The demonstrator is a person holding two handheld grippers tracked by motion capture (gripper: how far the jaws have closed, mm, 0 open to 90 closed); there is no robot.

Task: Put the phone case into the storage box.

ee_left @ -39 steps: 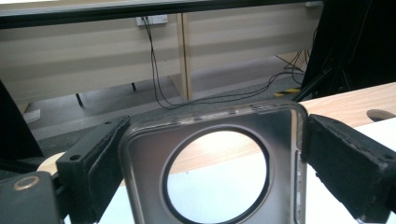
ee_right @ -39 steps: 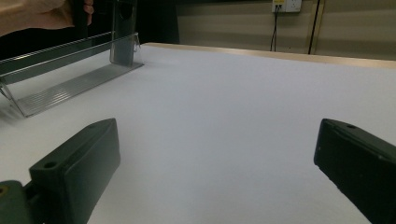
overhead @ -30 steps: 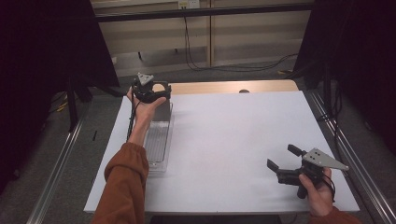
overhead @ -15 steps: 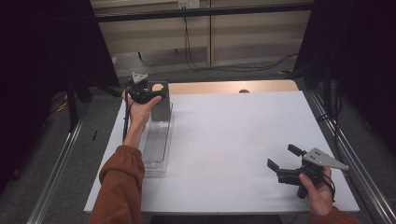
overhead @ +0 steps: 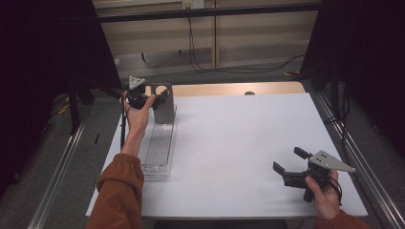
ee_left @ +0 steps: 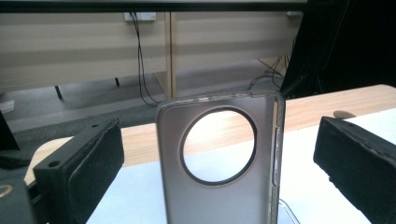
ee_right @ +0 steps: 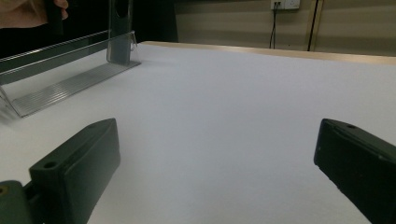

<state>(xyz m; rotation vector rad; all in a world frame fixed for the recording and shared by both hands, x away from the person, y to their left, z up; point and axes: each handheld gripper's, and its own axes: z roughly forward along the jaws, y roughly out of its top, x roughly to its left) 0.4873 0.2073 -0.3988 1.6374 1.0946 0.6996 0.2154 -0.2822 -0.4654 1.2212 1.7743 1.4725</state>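
Grey phone case: upright in clear tray; unheld
Left gripper: wide, astride it
Risk: an off-centre closing topples it

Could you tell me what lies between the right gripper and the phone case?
Bare white table in the high view; the right gripper sits far from the phone case standing in the clear tray.

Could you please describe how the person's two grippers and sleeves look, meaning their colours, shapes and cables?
Both grippers are black, each with two thick block-shaped jaws that have rounded corners. The left gripper and the right gripper each carry a grey three-cornered plate on top, with small holes visible on the right one. A thin dark cable hangs from the left gripper. The sleeves are rust orange.
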